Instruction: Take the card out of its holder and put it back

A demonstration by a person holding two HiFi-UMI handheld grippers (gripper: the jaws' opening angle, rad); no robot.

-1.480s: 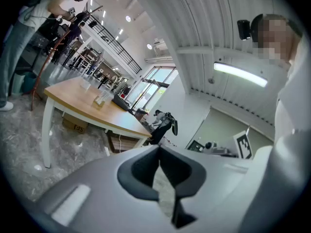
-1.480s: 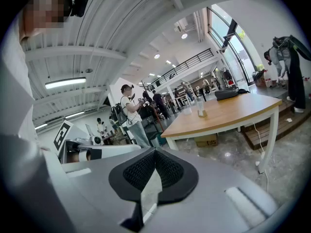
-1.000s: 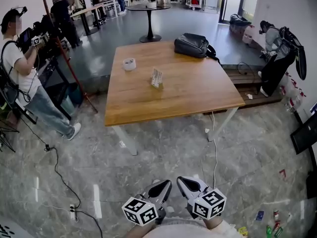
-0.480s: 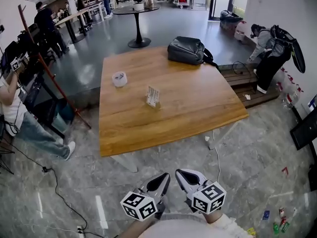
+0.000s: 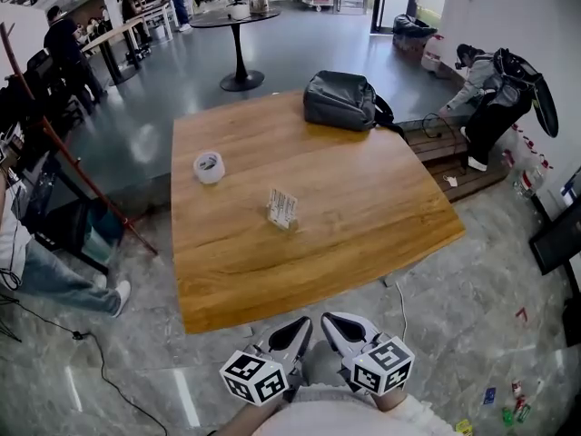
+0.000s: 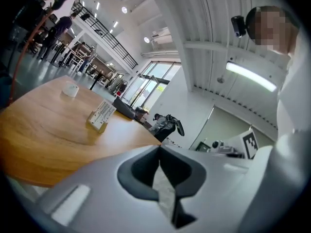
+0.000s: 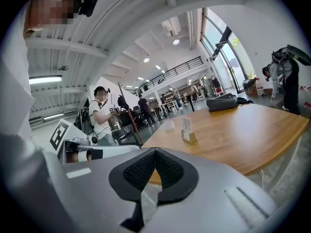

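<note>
Both tools were held low and close to the person's body, off the near edge of the wooden table (image 5: pixel 363 198) and above the stone floor (image 5: pixel 136 371). The left gripper (image 5: pixel 300 327) had its jaws pressed together with nothing between them, as its own view confirmed (image 6: pixel 159 148). The right gripper (image 5: pixel 334 323) sat just beside it, its jaws likewise brought together and empty (image 7: pixel 155 150). The two tips pointed toward the table and nearly met each other. The card (image 5: pixel 282 207) stood upright in its small wooden holder (image 5: pixel 284 222) near the middle of the table, well apart from both tools. The left gripper view showed the card (image 6: pixel 102 111) leaning slightly in the holder (image 6: pixel 96 124), and the right gripper view showed it edge-on (image 7: pixel 186 126) above the holder (image 7: pixel 191 139). A roll of tape (image 5: pixel 209 166) lay flat on the table, toward its far left side. A black bag (image 5: pixel 340 100) rested on the far edge, to the right of the card. Beyond the table stood a round black pedestal table (image 5: pixel 238 18). A person in jeans (image 5: pixel 54 275) was partly in view at the left edge.
</note>
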